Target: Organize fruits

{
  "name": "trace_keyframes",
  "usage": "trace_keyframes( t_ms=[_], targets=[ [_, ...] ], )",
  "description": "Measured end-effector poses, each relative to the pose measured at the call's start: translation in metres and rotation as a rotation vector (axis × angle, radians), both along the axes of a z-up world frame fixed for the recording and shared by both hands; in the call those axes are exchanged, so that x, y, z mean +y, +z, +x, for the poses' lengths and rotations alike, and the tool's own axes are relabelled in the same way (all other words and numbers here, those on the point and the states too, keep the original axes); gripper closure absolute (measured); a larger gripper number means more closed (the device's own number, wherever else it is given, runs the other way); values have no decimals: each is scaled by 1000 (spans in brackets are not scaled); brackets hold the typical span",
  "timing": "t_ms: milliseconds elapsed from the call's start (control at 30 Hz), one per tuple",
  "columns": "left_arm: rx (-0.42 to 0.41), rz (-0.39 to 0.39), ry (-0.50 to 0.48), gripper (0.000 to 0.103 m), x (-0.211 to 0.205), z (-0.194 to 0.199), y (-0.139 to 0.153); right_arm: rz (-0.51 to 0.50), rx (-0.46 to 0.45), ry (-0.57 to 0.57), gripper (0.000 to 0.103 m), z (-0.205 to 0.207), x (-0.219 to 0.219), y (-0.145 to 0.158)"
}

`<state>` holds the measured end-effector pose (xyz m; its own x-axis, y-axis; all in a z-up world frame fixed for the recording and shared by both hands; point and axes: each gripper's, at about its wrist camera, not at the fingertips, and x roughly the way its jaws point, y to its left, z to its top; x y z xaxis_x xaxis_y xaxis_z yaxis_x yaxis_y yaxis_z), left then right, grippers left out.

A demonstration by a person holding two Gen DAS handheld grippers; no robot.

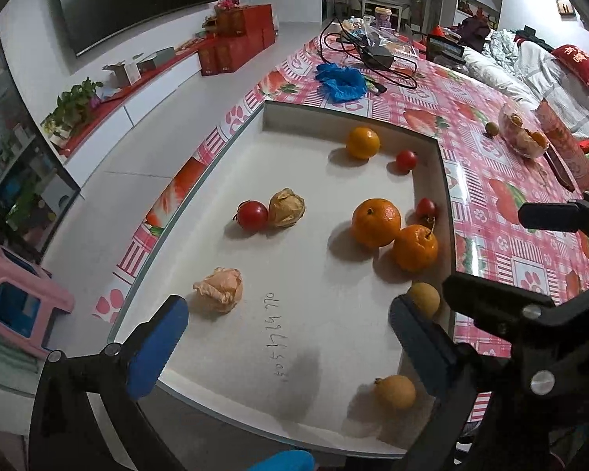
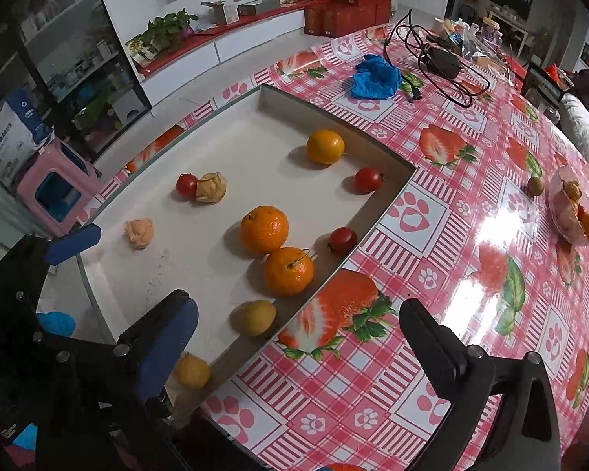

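A shallow white tray [image 1: 333,117] [image 2: 388,192] lies on the table and holds loose fruit: three oranges [image 1: 376,221] [image 2: 264,229], three small red tomatoes [image 1: 252,214] [image 2: 187,185], two papery husk fruits [image 1: 220,289] [image 2: 139,231] and two small yellow fruits [image 1: 396,391] [image 2: 255,316]. My left gripper [image 1: 290,337] is open and empty over the tray's near end. My right gripper [image 2: 298,337] is open and empty, straddling the tray's near right wall. Its fingers [image 1: 546,216] also show in the left wrist view.
The table has a pink strawberry-print cloth [image 2: 432,235]. A clear bag of fruit [image 1: 524,135] [image 2: 573,212] and one small green fruit [image 2: 536,185] lie at the right. A blue glove [image 2: 377,76] and black cables [image 2: 443,62] lie beyond the tray. A pink stool [image 2: 57,192] stands left.
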<state>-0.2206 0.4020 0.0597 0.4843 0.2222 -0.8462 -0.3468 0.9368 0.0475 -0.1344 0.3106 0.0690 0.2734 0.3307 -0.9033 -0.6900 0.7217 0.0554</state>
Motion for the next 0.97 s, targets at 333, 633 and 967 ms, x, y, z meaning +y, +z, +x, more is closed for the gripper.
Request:
trace_keyframes(
  t_ms=[333, 633, 967],
  targets=[
    [-2, 45, -15, 0, -12, -2, 5, -5, -10, 7, 0, -4, 0, 3],
    [2, 49, -14, 0, -15, -3, 6, -8, -13, 3, 0, -7, -4, 5],
    [-10, 71, -24, 0, -18, -8, 6, -10, -13, 4, 0, -9, -4, 4]
  ],
)
